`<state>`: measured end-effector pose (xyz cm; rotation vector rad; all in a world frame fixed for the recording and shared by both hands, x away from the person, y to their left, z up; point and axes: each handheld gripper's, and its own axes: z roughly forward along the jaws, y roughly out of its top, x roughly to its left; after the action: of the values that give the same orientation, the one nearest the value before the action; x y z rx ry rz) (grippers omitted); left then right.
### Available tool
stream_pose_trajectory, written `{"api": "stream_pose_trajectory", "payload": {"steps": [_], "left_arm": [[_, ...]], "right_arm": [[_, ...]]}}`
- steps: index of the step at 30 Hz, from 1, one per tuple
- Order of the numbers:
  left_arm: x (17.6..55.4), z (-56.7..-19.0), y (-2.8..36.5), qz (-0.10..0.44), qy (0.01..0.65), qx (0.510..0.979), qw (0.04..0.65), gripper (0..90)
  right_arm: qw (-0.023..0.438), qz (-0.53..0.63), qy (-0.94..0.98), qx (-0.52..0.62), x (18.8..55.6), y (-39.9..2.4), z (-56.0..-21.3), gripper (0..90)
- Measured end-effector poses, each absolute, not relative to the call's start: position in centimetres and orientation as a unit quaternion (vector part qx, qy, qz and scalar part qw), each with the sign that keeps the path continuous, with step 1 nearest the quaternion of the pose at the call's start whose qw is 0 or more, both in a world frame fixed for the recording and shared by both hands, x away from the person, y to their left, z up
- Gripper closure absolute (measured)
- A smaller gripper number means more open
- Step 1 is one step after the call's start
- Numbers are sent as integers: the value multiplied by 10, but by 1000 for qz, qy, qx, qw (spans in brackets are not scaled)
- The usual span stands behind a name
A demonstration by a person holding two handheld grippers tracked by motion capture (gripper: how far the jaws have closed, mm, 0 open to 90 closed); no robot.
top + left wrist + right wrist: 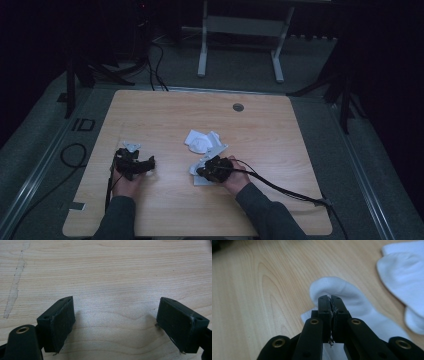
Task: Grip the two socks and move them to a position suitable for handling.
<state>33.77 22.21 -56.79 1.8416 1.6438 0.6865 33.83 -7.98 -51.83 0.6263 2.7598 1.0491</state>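
Right gripper (331,302) had its jaws pressed together, pinching the edge of the near white sock (347,300) at table centre. Second sock (404,272) lay at its 1 o'clock. Left gripper (116,322), jaws spread and empty, waited at 9 o'clock. Grasp looked made; pairing or folding remained.

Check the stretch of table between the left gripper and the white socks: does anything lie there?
Nothing: in the high view, bare wooden table separates the left gripper from the socks.
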Motion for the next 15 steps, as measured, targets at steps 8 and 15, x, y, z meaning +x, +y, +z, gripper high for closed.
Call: {"api": "stream_pose_trajectory", "payload": {"steps": [8, 15], "left_arm": [[338, -568, 222, 257, 615, 689, 285, 151], [338, -568, 222, 256, 614, 690, 286, 151]], "right_arm": [[95, 353, 908, 204, 334, -95, -490, 872], [117, 351, 907, 203, 329, -107, -476, 872]]}}
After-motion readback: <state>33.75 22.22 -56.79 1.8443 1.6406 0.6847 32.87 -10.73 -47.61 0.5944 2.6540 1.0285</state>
